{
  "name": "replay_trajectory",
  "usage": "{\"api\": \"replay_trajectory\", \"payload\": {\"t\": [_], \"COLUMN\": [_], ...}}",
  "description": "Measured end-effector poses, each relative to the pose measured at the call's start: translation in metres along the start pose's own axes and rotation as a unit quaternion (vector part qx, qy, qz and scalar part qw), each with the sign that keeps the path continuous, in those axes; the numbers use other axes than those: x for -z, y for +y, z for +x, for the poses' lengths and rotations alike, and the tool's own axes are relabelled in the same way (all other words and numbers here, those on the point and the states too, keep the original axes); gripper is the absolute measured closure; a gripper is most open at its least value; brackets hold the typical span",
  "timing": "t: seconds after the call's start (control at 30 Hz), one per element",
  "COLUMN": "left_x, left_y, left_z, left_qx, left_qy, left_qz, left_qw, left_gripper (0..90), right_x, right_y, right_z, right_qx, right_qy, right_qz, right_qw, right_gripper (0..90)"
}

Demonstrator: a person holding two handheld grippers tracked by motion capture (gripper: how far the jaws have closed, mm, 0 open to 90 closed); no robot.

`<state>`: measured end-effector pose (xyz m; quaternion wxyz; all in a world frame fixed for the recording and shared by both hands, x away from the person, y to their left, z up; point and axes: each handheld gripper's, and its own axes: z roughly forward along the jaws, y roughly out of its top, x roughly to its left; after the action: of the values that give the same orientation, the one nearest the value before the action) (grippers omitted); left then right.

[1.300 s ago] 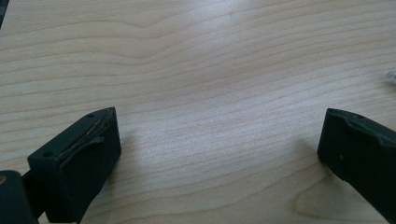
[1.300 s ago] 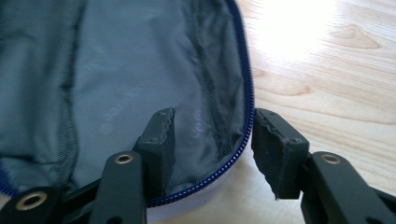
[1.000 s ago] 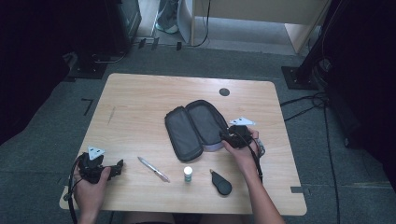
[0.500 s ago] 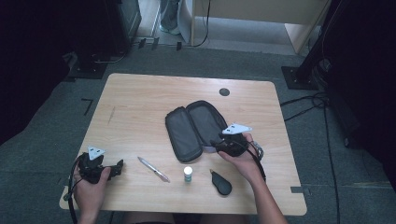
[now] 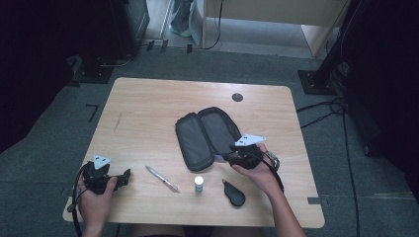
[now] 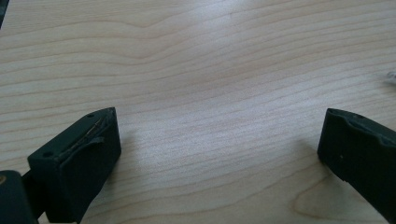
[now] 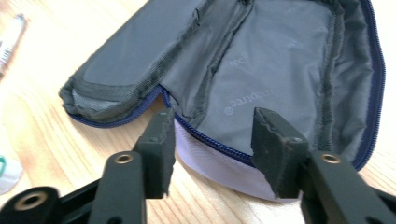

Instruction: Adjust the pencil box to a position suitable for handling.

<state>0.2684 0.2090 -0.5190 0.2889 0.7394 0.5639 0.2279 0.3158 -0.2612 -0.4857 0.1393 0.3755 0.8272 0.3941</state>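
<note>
In the high view, an open grey case [image 5: 205, 137] lies flat near the middle of the wooden table [image 5: 148, 106], its two halves spread side by side. The right gripper [image 5: 231, 157] sits at the case's near right edge, held in the person's right hand [image 5: 259, 170], with its grey plate on top. In front of the case lie a pen [image 5: 162, 178], a small white bottle [image 5: 198, 183] standing upright, and a dark oval pouch [image 5: 233, 193], all apart from one another. The left gripper [image 5: 124, 177] rests at the table's near left corner in the left hand [image 5: 94, 200], well apart from the case and pointing toward the pen.

In the left gripper view, the two black jaws stand wide apart over bare wood, with nothing between them.

In the right gripper view, the right gripper [image 7: 212, 140] straddles the case's [image 7: 280, 60] near rim: one jaw stands outside by the blue zipper [image 7: 205, 140] and white edge, the other over the grey lining. The jaws have just been closing, with the rim between them, but a gap remains and the pads do not yet press on it. The pen's tip [image 7: 10, 39] shows at the upper left.
</note>
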Motion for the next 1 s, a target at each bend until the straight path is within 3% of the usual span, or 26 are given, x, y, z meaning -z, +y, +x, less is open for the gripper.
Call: {"api": "replay_trajectory", "payload": {"t": [0.1,0.17,0.3,0.43,0.63,0.73,0.83,0.93,1.0], "left_x": [0.000,0.000,0.000,0.000,0.000,0.000,0.000,0.000,0.000], "left_y": [0.000,0.000,0.000,0.000,0.000,0.000,0.000,0.000,0.000], "left_z": [0.000,0.000,0.000,0.000,0.000,0.000,0.000,0.000,0.000], "left_qx": [0.000,0.000,0.001,0.000,0.000,0.001,0.001,0.001,0.000], "left_qy": [0.000,0.000,0.000,0.000,0.000,0.000,0.000,0.000,0.000], "left_qz": [0.000,0.000,0.000,0.000,0.000,0.000,0.000,0.000,0.000], "left_qw": [1.0000,1.0000,1.0000,1.0000,1.0000,1.0000,1.0000,1.0000,1.0000], "left_gripper": [0.0,0.0,0.0,0.0,0.0,0.0,0.0,0.0,0.0], "right_x": [-0.001,-0.002,-0.008,-0.017,-0.032,-0.045,-0.047,-0.042,-0.031], "right_y": [0.001,0.001,0.005,0.012,0.023,0.033,0.040,0.044,0.044], "right_z": [0.001,0.002,0.009,0.014,0.022,0.035,0.041,0.039,0.026], "right_qx": [0.002,-0.009,0.003,-0.007,-0.033,-0.029,-0.020,-0.019,-0.028], "right_qy": [-0.014,-0.017,-0.032,-0.032,-0.021,-0.003,0.004,0.001,0.006], "right_qz": [0.005,0.008,0.016,0.010,-0.004,-0.005,-0.012,-0.021,-0.028], "right_qw": [0.9999,0.9998,0.9994,0.9994,0.9992,0.9996,0.9997,0.9996,0.9992], "right_gripper": [63.1,70.3,80.4,84.2,84.9,77.8,73.4,70.9,66.8]}}
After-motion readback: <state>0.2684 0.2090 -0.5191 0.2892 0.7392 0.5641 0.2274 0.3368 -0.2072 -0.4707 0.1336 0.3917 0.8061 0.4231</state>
